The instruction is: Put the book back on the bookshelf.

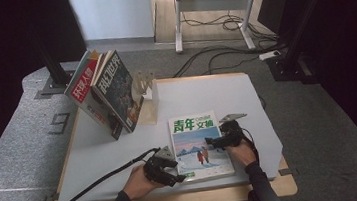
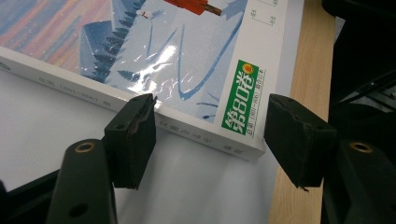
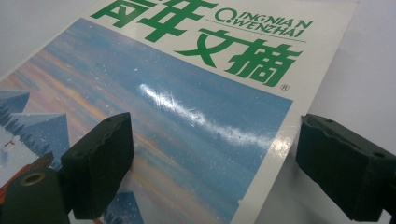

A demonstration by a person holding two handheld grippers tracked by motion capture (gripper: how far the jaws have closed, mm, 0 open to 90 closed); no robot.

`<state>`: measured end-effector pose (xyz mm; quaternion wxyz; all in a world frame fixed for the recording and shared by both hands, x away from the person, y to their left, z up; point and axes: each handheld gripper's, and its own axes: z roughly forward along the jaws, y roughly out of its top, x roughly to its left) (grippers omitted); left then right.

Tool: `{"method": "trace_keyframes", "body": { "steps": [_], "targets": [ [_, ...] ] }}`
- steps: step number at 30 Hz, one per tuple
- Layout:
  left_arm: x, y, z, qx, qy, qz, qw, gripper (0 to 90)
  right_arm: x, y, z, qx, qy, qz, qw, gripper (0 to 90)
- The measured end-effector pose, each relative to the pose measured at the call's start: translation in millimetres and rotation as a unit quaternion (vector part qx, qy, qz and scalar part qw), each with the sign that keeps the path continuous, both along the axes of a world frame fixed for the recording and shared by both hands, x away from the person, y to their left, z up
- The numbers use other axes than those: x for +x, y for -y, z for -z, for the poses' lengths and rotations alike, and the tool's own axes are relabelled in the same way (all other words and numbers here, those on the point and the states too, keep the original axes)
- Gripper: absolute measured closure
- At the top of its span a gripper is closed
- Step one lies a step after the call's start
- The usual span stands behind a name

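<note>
Left claw sits at the near left corner of the magazine, jaws apart, nothing pinched. Right claw rests over the magazine's right edge, also parted. Magazine lies flat, cover up, on the white sheet of the tabletop, near the front edge. Farther back on the left, two more magazines lean against a wooden rack.

Left gripper view: left claw gapes moderately wide around the magazine near its spine corner. One pad is at the spine edge; whether it touches, can't tell. Other pad hangs off the corner, over the wood of the tabletop.

Right gripper view: right claw is spread wide. One pad hovers over the magazine cover, the other beyond its edge above the white sheet.
</note>
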<state>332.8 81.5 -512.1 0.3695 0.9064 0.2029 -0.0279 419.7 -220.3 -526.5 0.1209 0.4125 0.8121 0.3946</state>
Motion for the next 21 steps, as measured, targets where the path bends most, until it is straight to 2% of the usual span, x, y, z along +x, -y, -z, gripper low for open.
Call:
{"method": "trace_keyframes", "body": {
  "steps": [3, 7, 9, 13, 15, 18, 21],
  "targets": [
    [4.5, -1.9, 0.0, -0.001, -0.006, 0.001, 1.0, 33.1, -2.2, 1.2, -0.5, -0.003, 0.001, -0.003, 1.0, 11.3],
    [11.9, -4.7, 1.1, 0.018, 0.005, -0.02, 0.9996, 25.1, -5.0, 4.1, -0.6, -0.003, 0.0, -0.004, 1.0, 11.2],
    [14.3, -6.3, 0.1, 0.025, 0.018, -0.032, 0.999, 22.5, -5.7, 5.1, -0.5, -0.002, -0.001, -0.004, 1.0, 11.2],
    [18.2, -9.9, -2.0, 0.05, 0.045, -0.055, 0.9962, 16.2, -8.2, 5.8, -0.8, -0.003, -0.001, -0.004, 1.0, 11.6],
    [20.3, -13.3, -1.6, 0.068, 0.062, -0.065, 0.9937, 14.1, -9.9, 6.1, -0.7, -0.002, -0.001, -0.005, 1.0, 11.6],
    [24.2, -19.6, 0.0, 0.075, 0.068, -0.083, 0.9914, 12.6, -12.3, 7.6, -0.3, 0.0, -0.003, -0.006, 1.0, 11.6],
    [28.7, -27.3, 3.4, 0.087, 0.083, -0.106, 0.9872, 8.6, -13.3, 9.3, 0.6, 0.006, -0.007, -0.006, 0.9999, 11.6]
  ]
}}
